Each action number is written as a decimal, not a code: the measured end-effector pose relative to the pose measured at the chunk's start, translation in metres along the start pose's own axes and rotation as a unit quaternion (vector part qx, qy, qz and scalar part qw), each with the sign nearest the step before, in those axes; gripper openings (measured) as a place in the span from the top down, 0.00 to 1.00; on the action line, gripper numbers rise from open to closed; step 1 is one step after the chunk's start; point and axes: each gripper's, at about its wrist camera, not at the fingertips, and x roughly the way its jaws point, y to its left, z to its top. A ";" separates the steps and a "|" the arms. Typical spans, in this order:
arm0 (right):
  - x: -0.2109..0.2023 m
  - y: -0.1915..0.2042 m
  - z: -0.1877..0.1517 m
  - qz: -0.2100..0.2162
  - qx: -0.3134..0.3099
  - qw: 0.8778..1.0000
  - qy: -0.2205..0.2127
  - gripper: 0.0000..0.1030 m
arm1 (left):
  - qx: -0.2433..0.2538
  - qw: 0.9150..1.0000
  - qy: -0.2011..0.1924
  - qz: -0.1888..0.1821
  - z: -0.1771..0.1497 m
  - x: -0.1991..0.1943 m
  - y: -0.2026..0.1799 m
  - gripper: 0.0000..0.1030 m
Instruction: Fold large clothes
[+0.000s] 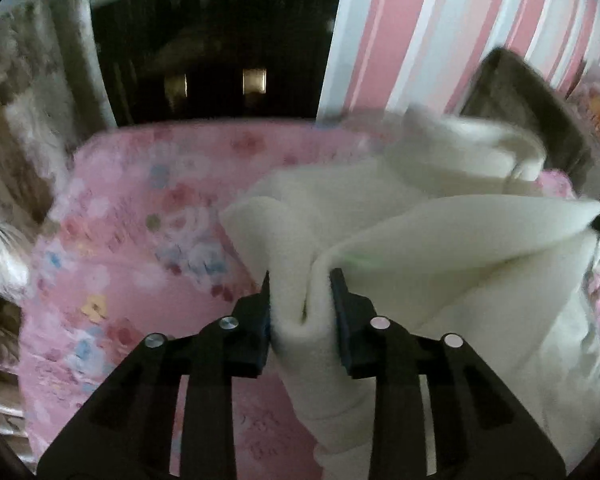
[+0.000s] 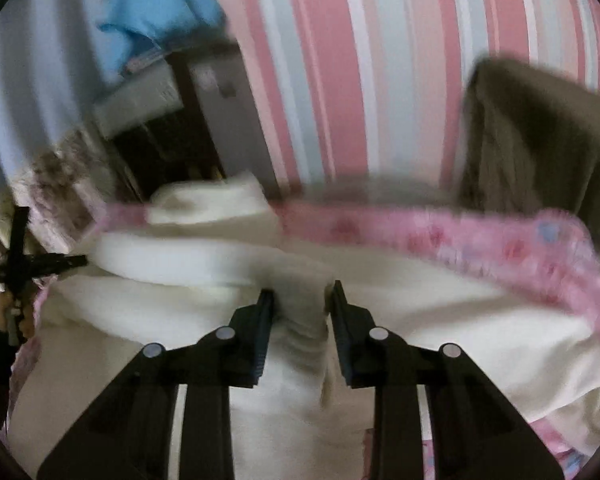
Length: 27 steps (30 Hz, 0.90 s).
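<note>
A thick cream-white garment lies bunched on a pink floral bedspread. My left gripper is shut on a fold of this garment and holds it above the bed. In the right wrist view my right gripper is shut on another bunched fold of the same white garment, which stretches between the two grippers. The other gripper shows at the far left of the right wrist view. Both views are blurred.
A pink, white and grey striped wall stands behind the bed. A dark brown cushion leans at the right; it also shows in the right wrist view. A dark window is ahead. A blue cloth lies on a shelf.
</note>
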 end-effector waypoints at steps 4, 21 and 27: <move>-0.015 -0.009 -0.010 -0.006 0.027 1.000 -0.012 0.49 | 0.007 1.000 -0.007 0.030 -0.005 -0.010 -0.004 0.46; -0.007 0.023 -0.057 0.005 -0.035 0.999 0.041 0.61 | 0.086 0.995 0.017 0.038 -0.047 -0.013 -0.074 0.21; -0.088 -0.014 -0.053 -0.004 0.037 0.998 -0.053 0.39 | 0.064 0.996 -0.042 0.040 -0.039 -0.057 -0.074 0.03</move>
